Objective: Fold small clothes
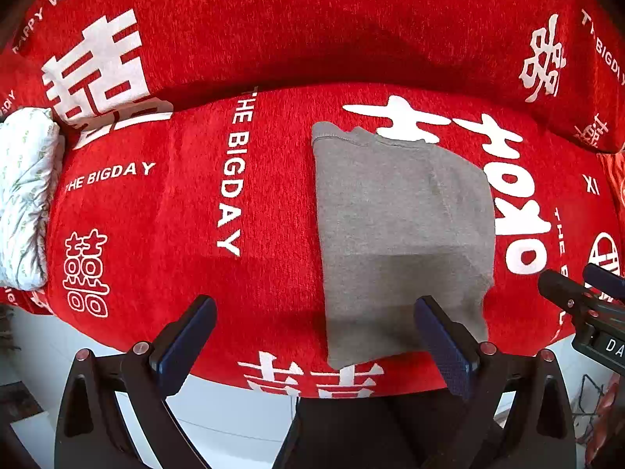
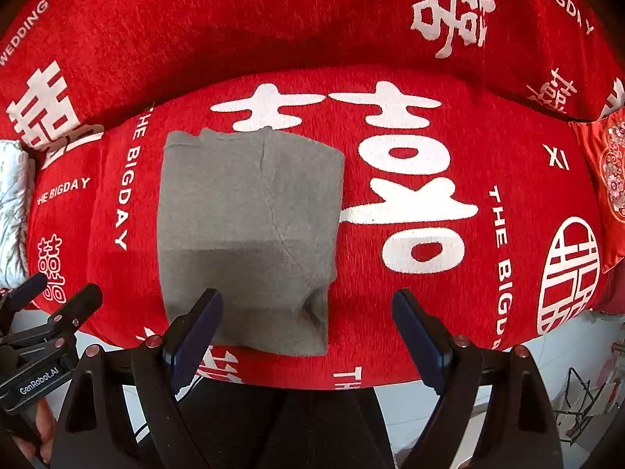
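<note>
A small grey garment (image 1: 402,234) lies folded flat into a rough rectangle on the red printed cover; it also shows in the right wrist view (image 2: 250,234). My left gripper (image 1: 314,336) is open and empty, above the garment's near left edge. My right gripper (image 2: 306,332) is open and empty, above the garment's near right corner. Each gripper shows at the side of the other's view: the right one (image 1: 578,285) and the left one (image 2: 58,293). Neither touches the cloth.
The red cover with white characters (image 1: 175,203) drapes a sofa seat and its backrest (image 1: 312,19). A white floral pillow (image 1: 23,195) lies at the left end. A red embroidered cushion (image 2: 609,179) sits at the right. White floor (image 1: 234,422) lies below the seat's front edge.
</note>
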Demonstrator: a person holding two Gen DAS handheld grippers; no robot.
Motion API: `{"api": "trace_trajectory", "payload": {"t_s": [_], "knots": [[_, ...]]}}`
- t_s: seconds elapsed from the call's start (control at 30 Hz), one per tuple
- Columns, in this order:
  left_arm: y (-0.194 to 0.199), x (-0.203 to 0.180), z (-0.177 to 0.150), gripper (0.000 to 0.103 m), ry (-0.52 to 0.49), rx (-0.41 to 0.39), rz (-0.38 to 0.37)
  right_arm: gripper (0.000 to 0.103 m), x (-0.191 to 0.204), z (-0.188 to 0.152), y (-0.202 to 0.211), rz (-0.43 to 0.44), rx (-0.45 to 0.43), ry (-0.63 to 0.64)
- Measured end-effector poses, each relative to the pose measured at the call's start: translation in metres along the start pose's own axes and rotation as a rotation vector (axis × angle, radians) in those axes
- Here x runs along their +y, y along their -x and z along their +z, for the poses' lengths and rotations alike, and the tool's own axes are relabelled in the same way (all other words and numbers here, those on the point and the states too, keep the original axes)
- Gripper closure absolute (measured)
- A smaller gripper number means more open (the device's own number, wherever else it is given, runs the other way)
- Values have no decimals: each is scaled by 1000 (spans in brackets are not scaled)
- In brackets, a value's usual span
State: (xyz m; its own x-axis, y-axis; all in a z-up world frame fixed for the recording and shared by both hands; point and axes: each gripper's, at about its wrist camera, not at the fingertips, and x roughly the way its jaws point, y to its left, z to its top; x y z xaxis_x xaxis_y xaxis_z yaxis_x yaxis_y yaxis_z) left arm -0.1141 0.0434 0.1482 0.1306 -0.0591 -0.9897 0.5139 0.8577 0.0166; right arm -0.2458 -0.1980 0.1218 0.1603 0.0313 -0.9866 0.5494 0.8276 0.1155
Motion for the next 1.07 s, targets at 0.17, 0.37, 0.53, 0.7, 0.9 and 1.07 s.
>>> {"api": "trace_trajectory", "payload": {"t_s": [0.17, 0.37, 0.53, 0.7, 0.9, 1.07], "knots": [[2, -1, 1, 2, -15, -3, 14, 13, 0, 0, 0, 1, 0, -2], [2, -2, 1, 2, -12, -4, 27, 13, 0, 1, 0, 1, 1, -2], [1, 0, 1, 2, -13, -7, 38, 13, 0, 0, 0, 2, 0, -2], [3, -2, 0, 2, -18, -22, 48, 13, 1, 0, -1, 2, 1, -2], [4, -2, 1, 2, -11, -19, 23, 13, 1, 0, -1, 2, 0, -1], [5, -5, 0, 2, -33, -25, 21, 13, 3, 1, -1, 0, 1, -1]]}}
